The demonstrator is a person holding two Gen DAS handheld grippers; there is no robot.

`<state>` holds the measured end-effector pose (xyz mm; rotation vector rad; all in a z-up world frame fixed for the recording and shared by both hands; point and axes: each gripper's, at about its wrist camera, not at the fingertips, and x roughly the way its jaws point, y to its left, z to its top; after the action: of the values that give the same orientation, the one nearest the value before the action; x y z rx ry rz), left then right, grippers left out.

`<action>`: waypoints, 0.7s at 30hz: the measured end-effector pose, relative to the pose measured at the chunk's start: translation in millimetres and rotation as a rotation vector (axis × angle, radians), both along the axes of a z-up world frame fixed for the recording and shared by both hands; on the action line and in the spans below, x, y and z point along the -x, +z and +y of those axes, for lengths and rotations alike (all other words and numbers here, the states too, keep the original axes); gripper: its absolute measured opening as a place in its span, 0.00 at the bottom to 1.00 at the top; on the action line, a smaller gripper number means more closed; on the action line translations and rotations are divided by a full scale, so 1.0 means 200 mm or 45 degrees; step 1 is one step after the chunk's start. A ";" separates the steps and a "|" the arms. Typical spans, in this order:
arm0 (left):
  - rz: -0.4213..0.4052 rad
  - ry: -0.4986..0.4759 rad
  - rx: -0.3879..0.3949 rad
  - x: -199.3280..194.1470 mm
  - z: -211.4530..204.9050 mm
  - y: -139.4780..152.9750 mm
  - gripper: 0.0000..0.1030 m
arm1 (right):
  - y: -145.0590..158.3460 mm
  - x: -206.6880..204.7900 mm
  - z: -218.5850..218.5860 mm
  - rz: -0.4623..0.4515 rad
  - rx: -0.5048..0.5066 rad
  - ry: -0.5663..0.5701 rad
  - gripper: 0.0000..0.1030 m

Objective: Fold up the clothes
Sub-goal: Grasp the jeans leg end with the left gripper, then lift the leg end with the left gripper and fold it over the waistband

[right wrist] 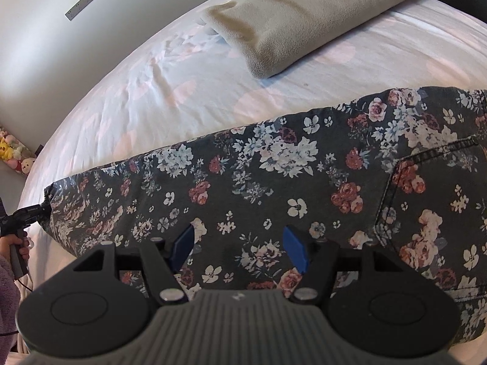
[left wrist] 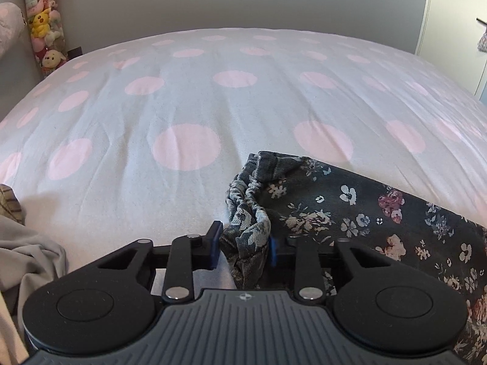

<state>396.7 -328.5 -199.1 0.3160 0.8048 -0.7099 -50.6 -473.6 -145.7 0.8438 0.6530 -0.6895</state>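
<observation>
A dark floral garment with a stitched back pocket lies stretched across the polka-dot bed. Its gathered elastic cuff shows in the left wrist view. My left gripper is shut on that bunched cuff; it also shows at the garment's far left end in the right wrist view. My right gripper is open and empty, hovering just above the middle of the garment, its blue pads spread wide.
A folded beige fleece lies farther up the bed. Crumpled beige cloth sits at the left edge. A tube of plush toys stands by the wall. A white door is at right.
</observation>
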 end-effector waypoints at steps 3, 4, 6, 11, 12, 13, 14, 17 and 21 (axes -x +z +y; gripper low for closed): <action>-0.028 -0.022 0.037 0.06 -0.01 0.10 0.23 | 0.00 0.01 0.00 -0.021 -0.013 -0.003 0.66; -0.047 -0.047 0.051 0.09 -0.01 0.15 0.23 | 0.00 0.02 -0.01 -0.029 -0.017 -0.004 0.66; -0.091 -0.106 0.076 0.18 -0.03 0.28 0.23 | 0.00 0.03 -0.01 -0.047 -0.022 -0.005 0.66; -0.142 -0.251 0.136 0.45 -0.10 0.64 0.23 | 0.01 0.07 -0.01 -0.094 -0.035 -0.009 0.65; -0.147 -0.281 0.144 0.52 -0.12 0.71 0.23 | 0.02 0.08 -0.01 -0.104 -0.037 -0.010 0.65; -0.153 -0.310 0.152 0.59 -0.14 0.78 0.23 | 0.02 0.09 -0.01 -0.118 -0.041 -0.014 0.65; -0.151 -0.341 0.165 0.67 -0.15 0.85 0.23 | 0.03 0.12 -0.01 -0.128 -0.044 -0.024 0.65; -0.143 -0.432 0.195 0.90 -0.23 1.05 0.23 | 0.07 0.20 0.01 -0.150 -0.040 -0.060 0.65; -0.119 -0.572 0.241 1.25 -0.32 1.28 0.23 | 0.11 0.34 0.01 -0.142 -0.023 -0.086 0.65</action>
<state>146.7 -391.5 57.6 0.3593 0.5751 -1.1754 -118.4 -471.5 -123.8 0.9176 0.5333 -0.6930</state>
